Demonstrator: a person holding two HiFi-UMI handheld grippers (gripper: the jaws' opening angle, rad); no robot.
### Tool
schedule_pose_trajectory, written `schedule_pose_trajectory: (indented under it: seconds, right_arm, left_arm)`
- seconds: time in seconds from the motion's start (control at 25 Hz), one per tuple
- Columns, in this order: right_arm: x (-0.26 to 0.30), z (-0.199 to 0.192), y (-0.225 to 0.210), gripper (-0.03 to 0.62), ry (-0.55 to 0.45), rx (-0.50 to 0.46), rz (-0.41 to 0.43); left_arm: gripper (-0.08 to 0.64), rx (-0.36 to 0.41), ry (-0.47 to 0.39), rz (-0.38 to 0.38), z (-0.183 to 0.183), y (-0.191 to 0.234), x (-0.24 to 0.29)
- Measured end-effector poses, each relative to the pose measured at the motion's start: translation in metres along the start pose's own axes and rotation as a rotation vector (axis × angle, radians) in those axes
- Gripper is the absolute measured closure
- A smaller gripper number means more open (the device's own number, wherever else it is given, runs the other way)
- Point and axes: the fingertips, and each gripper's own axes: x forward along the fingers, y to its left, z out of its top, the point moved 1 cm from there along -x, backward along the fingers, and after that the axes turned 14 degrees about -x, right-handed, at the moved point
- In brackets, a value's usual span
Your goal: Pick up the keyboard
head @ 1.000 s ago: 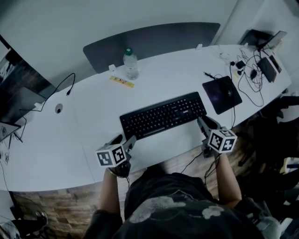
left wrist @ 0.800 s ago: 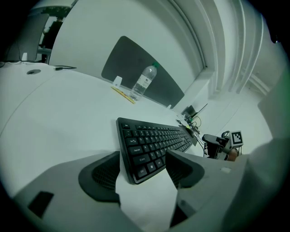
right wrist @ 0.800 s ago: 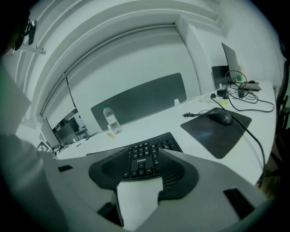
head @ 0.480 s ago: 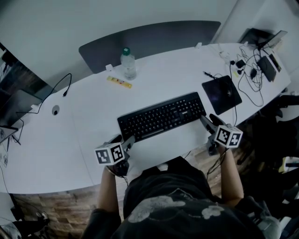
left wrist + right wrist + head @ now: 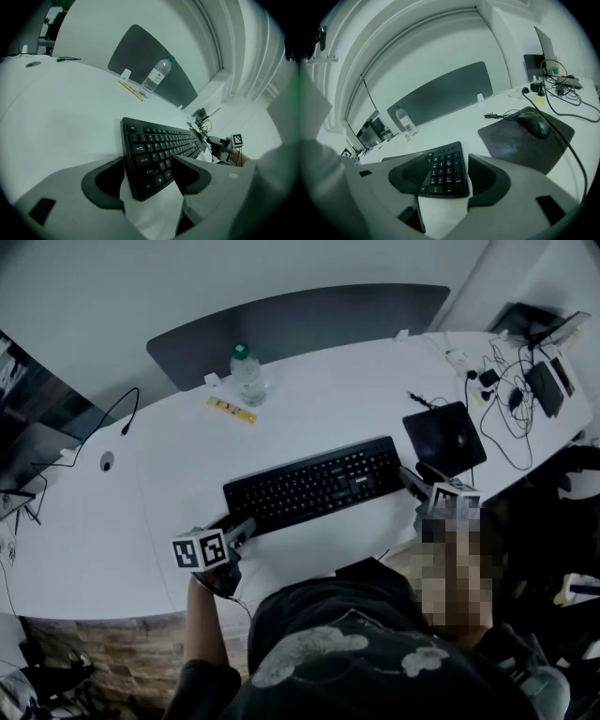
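A black keyboard (image 5: pixel 309 486) lies flat on the white table (image 5: pixel 141 521), in front of the person. My left gripper (image 5: pixel 242 529) is at its left front corner. In the left gripper view that corner (image 5: pixel 159 145) sits between the wide-apart jaws of the left gripper (image 5: pixel 149 165). My right gripper (image 5: pixel 410 480) is at the keyboard's right end. In the right gripper view the number pad (image 5: pixel 443 173) lies between the spread jaws of the right gripper (image 5: pixel 446 165). I see no pad pressing on the keyboard at either end.
To the right of the keyboard lies a dark mouse pad (image 5: pixel 444 439) with a wired mouse (image 5: pixel 533 125). Cables and small devices (image 5: pixel 511 395) crowd the far right corner. A water bottle (image 5: pixel 246 371) and a yellow strip (image 5: pixel 231 410) stand before a grey divider panel (image 5: pixel 300 324).
The right gripper has shifted along the table edge and now points at the keyboard's right end. The left gripper stays at the left corner. The keyboard has not moved.
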Motion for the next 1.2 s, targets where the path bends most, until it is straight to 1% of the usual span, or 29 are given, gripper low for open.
schedule_pose_trajectory:
  seconds: [0.16,0.32,0.48,0.6,0.68,0.76,1.0,1.2]
  right_arm:
    - [0.014,0.004,-0.015,0.331,0.038,-0.019,0.027]
    - [0.025,0.001,-0.025,0.333,0.086,-0.03,0.076]
    - [0.031,-0.009,-0.035,0.333,0.164,-0.054,0.145]
    - [0.035,-0.016,-0.033,0.35,0.219,-0.074,0.236]
    - [0.039,-0.022,-0.027,0.365,0.254,-0.084,0.311]
    - [0.043,-0.028,-0.023,0.368,0.289,-0.097,0.359]
    - [0.055,-0.037,-0.021,0.385,0.354,-0.104,0.422]
    - [0.057,-0.038,-0.022,0.408,0.396,-0.124,0.451]
  left_arm:
    - [0.259,-0.027,-0.004,0.021,0.002,0.001,0.0]
    - [0.265,-0.013,-0.004,0.051,0.001,0.003,0.002]
    - [0.285,0.007,0.0,0.112,0.001,0.006,0.004]
    - [0.338,-0.006,-0.03,0.154,0.002,0.011,0.003]
    - [0.344,-0.015,-0.049,0.164,0.003,0.012,0.002]
    - [0.345,-0.015,-0.055,0.175,0.004,0.012,0.002]
    - [0.345,-0.019,-0.041,0.21,0.003,0.013,0.003]
    - [0.35,-0.005,-0.024,0.246,0.004,0.013,0.004]
